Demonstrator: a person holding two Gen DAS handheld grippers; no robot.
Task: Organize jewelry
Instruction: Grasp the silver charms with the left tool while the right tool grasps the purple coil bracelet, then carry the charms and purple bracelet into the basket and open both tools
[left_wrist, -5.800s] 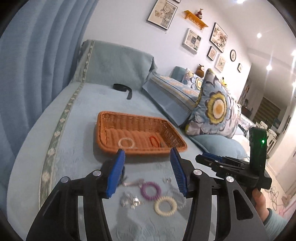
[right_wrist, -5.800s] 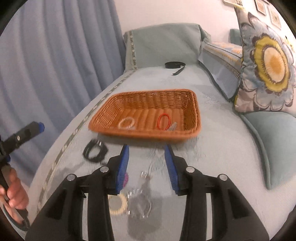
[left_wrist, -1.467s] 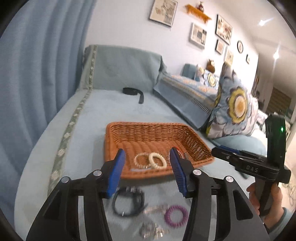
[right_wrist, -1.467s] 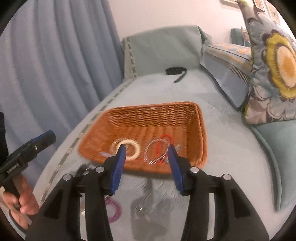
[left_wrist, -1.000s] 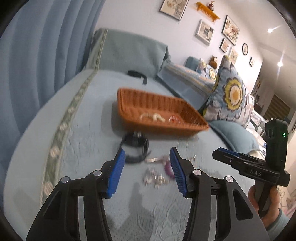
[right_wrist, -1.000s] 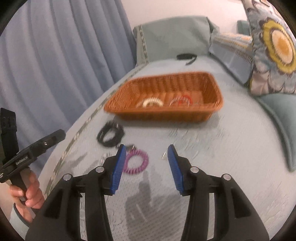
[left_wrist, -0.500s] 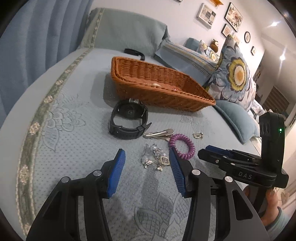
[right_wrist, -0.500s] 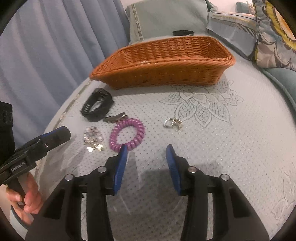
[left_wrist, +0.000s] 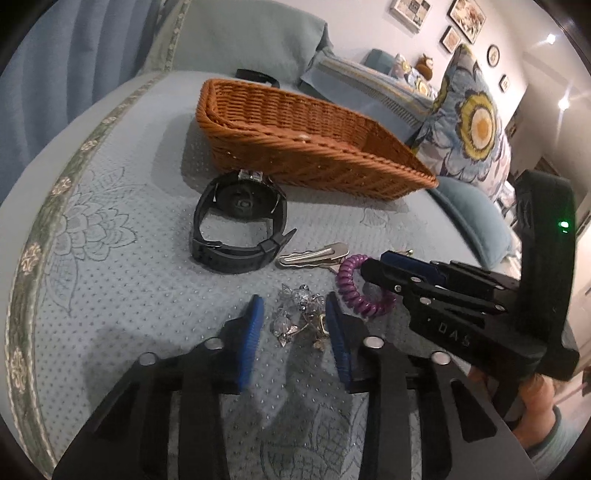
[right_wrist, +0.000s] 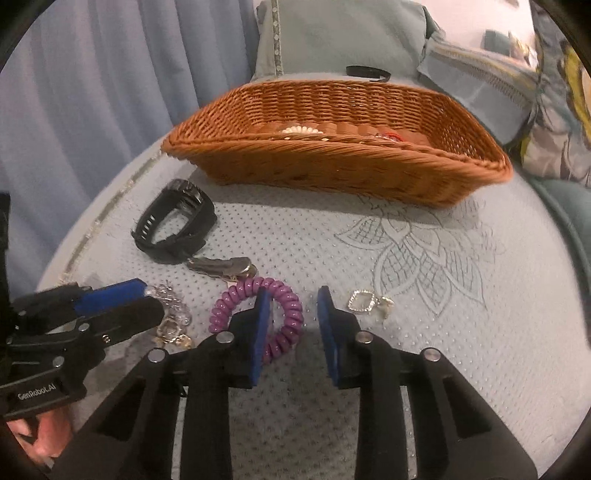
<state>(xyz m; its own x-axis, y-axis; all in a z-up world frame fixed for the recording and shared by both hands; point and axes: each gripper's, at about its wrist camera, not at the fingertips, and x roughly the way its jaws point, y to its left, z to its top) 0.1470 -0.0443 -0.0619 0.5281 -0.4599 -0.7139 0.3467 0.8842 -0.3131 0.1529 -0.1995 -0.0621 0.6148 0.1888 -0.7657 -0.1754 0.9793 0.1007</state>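
Nearest, left gripper (left_wrist: 293, 319) low over the quilted bedspread (left_wrist: 110, 266), jaws released, blue pads either side of a crystal bead cluster (left_wrist: 299, 314) without touching it. Right gripper (right_wrist: 291, 314) likewise low, jaws released and holding nothing, left pad lying over the inside of the purple spiral hair tie (right_wrist: 258, 314), the tie's right arc in the gap between the pads. In the left wrist view, right gripper seen from the side at right, tips over the same purple tie (left_wrist: 354, 288).

Just right of the right gripper's far tip, a small silver earring (right_wrist: 364, 301) flat on the bedspread. Left of the purple tie, the bead cluster (right_wrist: 171, 314), partly hidden behind the left gripper's blue-tipped finger.

A little farther, a silver hair clip (left_wrist: 316, 254) lying between the purple tie and a black wristwatch (left_wrist: 240, 225), the clip's left end just beside the watch strap. Watch on its side, strap closed in a loop, face toward the basket.

Beyond, the orange wicker basket (right_wrist: 332, 162), near wall just past the watch. Inside, seen over the rim: a cream spiral tie (right_wrist: 299, 130) and something red (right_wrist: 393, 137), otherwise too hidden to tell.

Farthest, a black strap (right_wrist: 365, 72) on the bedspread behind the basket, a flowered cushion (left_wrist: 469, 122) at far right, blue curtain (right_wrist: 92, 92) at left.
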